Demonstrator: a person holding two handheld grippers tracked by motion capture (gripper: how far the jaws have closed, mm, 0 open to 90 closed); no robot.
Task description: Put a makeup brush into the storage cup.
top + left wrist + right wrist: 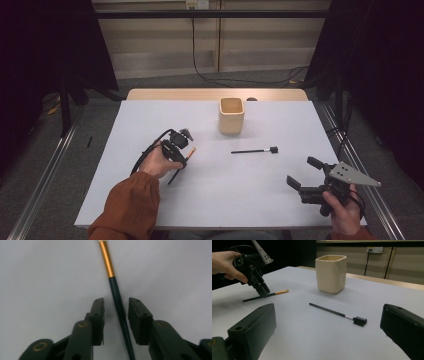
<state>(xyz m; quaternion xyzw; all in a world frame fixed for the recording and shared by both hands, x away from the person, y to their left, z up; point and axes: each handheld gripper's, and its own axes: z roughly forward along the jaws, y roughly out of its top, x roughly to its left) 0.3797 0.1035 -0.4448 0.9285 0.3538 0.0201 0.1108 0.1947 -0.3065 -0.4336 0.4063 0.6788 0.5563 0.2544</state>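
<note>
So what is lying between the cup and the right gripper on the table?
A thin black brush with a small dark head lies between the beige cup and the right gripper. The high view and the right gripper view both show it.

Lighting: even, soft, from overhead; the white table (215, 195) was the brightest surface, without glare. Surroundings: dark at both sides of the high view, detail lost in black. Shadows: faint and short; a soft one lay under the left gripper (263, 291), a dim one beside the cup (331, 273). Focus: left gripper view soft throughout, the brush (117, 297) between its jaws slightly blurred; in the right gripper view the near jaws were blurred and the scene ahead of them sharper.
</note>
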